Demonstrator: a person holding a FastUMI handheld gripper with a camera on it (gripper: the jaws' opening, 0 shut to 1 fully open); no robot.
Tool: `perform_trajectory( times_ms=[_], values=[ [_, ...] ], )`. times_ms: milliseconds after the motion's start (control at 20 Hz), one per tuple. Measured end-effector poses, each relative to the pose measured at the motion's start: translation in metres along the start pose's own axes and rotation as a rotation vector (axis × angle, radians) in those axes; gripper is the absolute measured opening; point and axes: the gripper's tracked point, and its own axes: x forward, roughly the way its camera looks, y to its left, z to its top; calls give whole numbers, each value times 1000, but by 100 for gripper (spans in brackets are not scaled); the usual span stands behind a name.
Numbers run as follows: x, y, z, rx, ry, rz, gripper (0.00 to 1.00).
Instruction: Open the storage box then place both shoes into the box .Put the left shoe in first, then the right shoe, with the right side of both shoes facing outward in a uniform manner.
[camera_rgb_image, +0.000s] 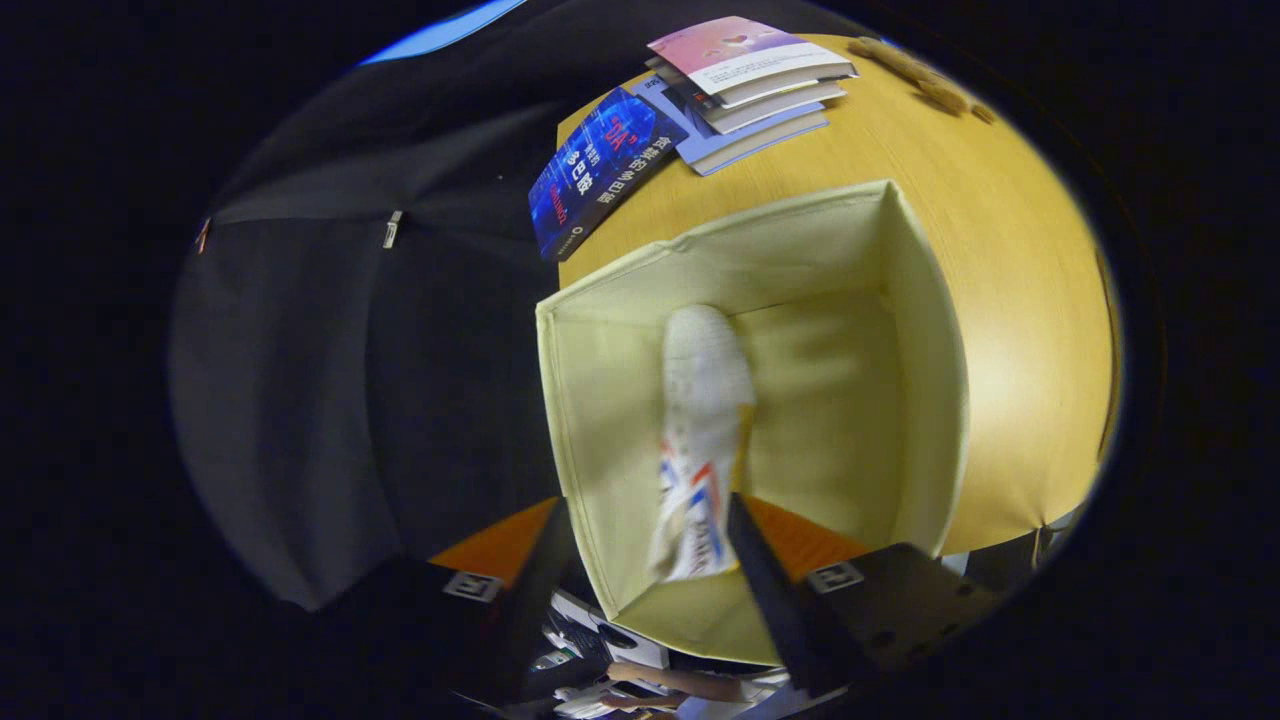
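Black cloth walls close off the booth to the left; a wooden desk carries the work. On its far part lie a stack of books and, left of it, a single blue book.

Storage box: pale fabric, open at the top, standing on the desk just ahead of the tool. Its interior is visible down to the floor.

Shoe: white with red and blue side markings, hanging toe-down inside the box opening, not yet resting on the box floor as far as can be judged. Which shoe of the pair it is cannot be told.

Tool: the right finger lies against the heel end of the shoe; the left finger stands apart from it on the other side. Whether both fingers press on the shoe cannot be told.

Assessment: the box is already open, and the step in hand is lowering a shoe into it. The next move calls for setting the shoe down along one wall with its right side facing outward, leaving room alongside, then parting the fingers and lifting clear.
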Motion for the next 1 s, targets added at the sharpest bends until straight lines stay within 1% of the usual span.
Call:
perform_trajectory(
  times_ms=[50,200,300,450,600,850,1000],
  values=[
    [-13,0,4,-9,-1,-3,98],
    [-25,-3,6,-16,-18,5,99],
    [-36,-1,6,-18,-21,31,98],
    [-62,-1,2,-30,-18,77,98],
    [-97,-16,4,-52,-34,99,98],
    [-169,-73,10,-71,-67,110,98],
    [-214,-134,24,-31,-109,76,98]
  ],
)
